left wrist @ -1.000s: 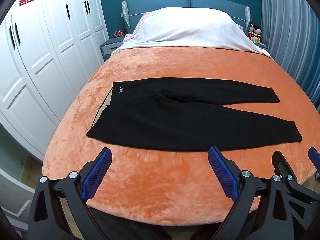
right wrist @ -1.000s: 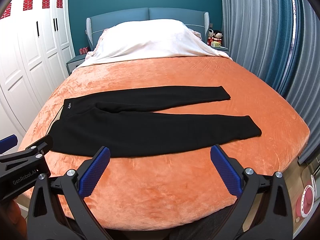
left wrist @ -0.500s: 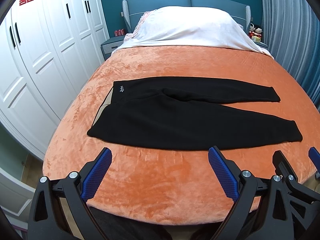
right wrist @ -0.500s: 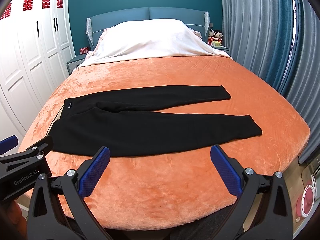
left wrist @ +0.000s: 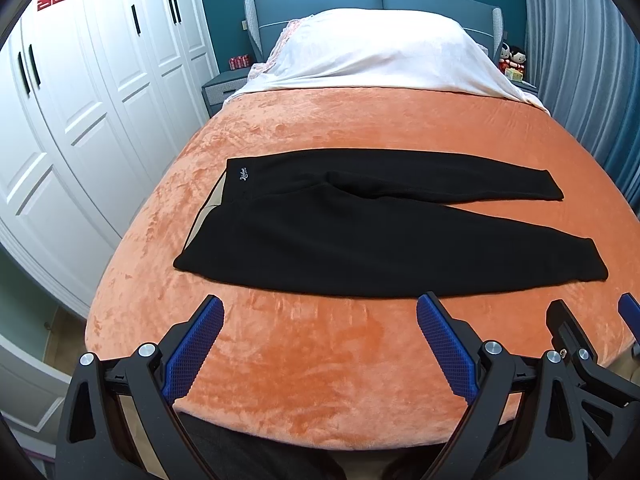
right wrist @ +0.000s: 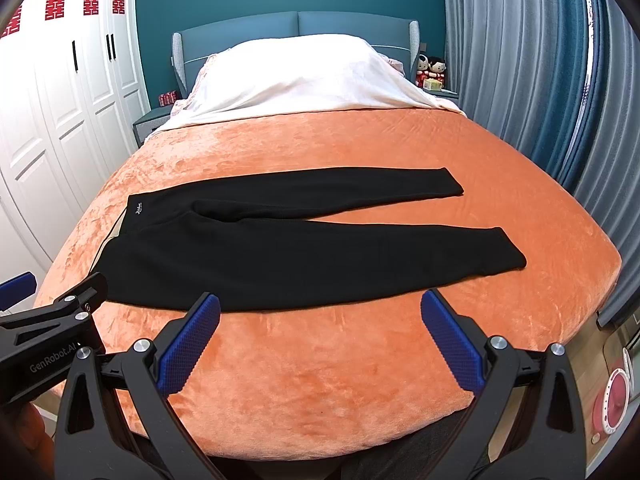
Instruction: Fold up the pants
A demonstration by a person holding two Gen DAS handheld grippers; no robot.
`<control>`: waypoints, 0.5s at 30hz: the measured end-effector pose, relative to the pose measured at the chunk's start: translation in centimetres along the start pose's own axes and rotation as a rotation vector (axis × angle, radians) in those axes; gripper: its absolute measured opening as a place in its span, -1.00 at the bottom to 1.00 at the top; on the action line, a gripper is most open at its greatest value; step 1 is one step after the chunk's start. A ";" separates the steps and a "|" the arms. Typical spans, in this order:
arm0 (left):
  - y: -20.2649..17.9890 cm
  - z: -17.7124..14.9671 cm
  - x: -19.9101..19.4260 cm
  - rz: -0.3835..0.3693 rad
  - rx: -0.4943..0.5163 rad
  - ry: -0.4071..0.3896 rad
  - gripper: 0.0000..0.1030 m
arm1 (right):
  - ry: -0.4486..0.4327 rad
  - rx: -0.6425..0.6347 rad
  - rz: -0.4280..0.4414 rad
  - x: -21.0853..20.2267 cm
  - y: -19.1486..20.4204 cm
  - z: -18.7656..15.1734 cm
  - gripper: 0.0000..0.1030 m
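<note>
Two grippers hang over the near edge of the bed [left wrist: 320, 128]: the left gripper [left wrist: 320, 320] and the right gripper [right wrist: 320, 316], both spread wide and holding nothing. The black pants [left wrist: 380, 240] lie flat on the orange blanket [right wrist: 320, 380], waistband left, unfolded.

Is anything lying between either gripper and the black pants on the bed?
Nothing visible. Only bare orange blanket separates the open left gripper and open right gripper from the near edge of the black pants, which lie flat.
</note>
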State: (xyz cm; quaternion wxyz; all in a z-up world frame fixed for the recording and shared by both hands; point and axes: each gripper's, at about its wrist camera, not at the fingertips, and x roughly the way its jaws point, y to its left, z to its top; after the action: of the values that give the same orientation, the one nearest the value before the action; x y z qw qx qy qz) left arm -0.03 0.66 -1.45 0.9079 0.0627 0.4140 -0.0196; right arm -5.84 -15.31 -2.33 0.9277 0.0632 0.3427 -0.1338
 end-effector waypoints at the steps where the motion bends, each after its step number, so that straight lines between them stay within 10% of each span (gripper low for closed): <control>1: -0.1 0.1 0.0 -0.001 0.001 0.000 0.85 | 0.001 0.001 0.001 0.1 0.0 -0.1 0.91; 15: -0.9 0.1 3.5 0.012 0.077 0.127 0.90 | 0.040 0.001 0.005 2.6 -0.7 -0.5 0.91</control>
State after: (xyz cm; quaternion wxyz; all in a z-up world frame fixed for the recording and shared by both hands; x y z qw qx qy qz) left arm 2.28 -0.18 -4.07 0.8769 0.1012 0.4692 -0.0263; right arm -4.50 -16.36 -4.43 0.9209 0.0671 0.3611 -0.1304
